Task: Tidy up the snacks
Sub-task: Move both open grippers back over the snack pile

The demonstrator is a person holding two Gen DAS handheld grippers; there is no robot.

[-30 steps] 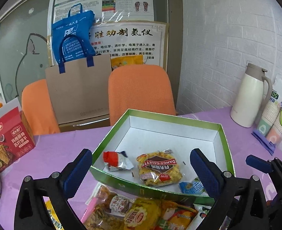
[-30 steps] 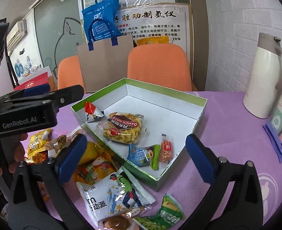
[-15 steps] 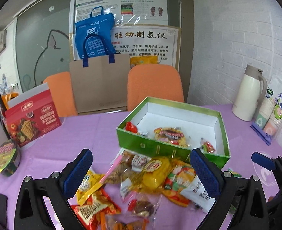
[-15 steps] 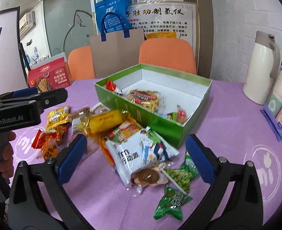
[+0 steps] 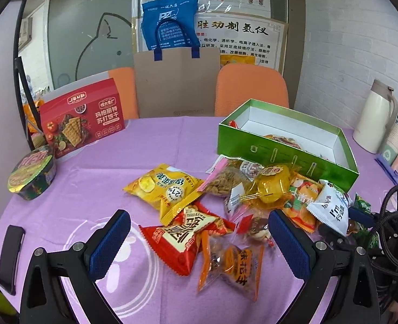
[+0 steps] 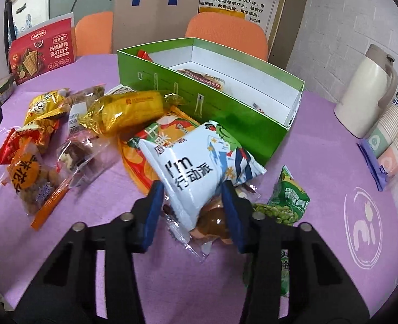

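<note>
Two claws: our right claw (image 6: 192,205), jaws just closing, pinches white crinkly foil snack pouch (image 6: 199,162); left claw (image 5: 196,245) spread. We lift straight, clear green cardboard box (image 6: 226,108) wall ahead.

Snack pile (image 5: 226,202) on table (image 5: 104,167), just in front of the open box (image 5: 285,151); a few packets inside the box. Cracker carton (image 5: 82,116) far left, cup-noodle bowl (image 5: 32,172) before it. Thermos (image 6: 366,91) right of box, paper cups (image 6: 393,137) beside it. Chairs (image 5: 250,91) behind the table. Flat item at left edge (image 5: 11,253), possibly a phone.
</note>
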